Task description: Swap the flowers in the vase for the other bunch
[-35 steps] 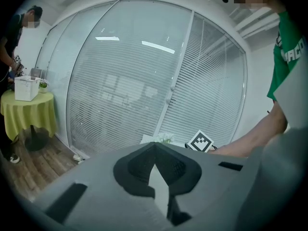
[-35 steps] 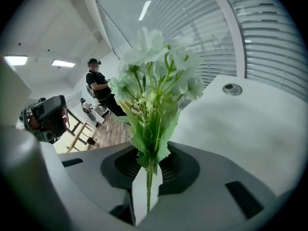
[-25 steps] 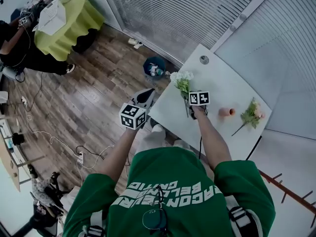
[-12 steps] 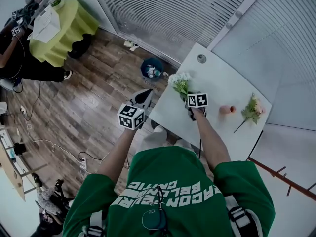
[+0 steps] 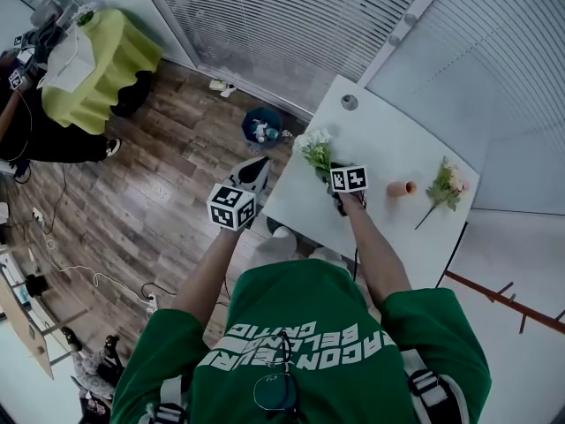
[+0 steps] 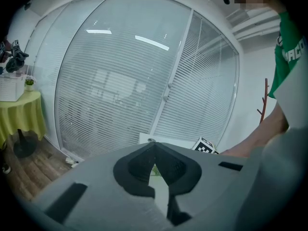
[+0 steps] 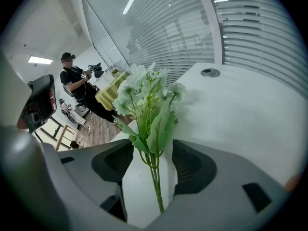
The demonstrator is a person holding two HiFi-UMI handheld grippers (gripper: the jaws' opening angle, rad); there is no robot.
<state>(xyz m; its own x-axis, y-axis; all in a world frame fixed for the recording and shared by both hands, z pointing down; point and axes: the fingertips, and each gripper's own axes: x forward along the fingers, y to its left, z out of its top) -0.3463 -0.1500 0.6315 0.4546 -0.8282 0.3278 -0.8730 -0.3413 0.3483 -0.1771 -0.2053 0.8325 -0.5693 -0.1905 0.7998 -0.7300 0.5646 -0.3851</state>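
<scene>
White table (image 5: 388,140) stands against slatted blinds (image 5: 291,25), with wood floor (image 5: 159,193) off its edge. On the table:
- White flower bunch (image 5: 315,151) at the floor-side edge, stems loose between the right gripper's (image 7: 153,150) opening jaws.
- Orange vase (image 5: 402,188) mid-table.
- Pink bunch (image 5: 446,186) at the opposite end.

Left gripper (image 6: 155,163) is off the table, jaws nearly together and empty.

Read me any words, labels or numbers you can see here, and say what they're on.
"ACON BEL": white print, upside down and partly folded, on the person's green T-shirt; its second line is unreadable.
Patterns only, no text: black-and-white marker cubes.
</scene>
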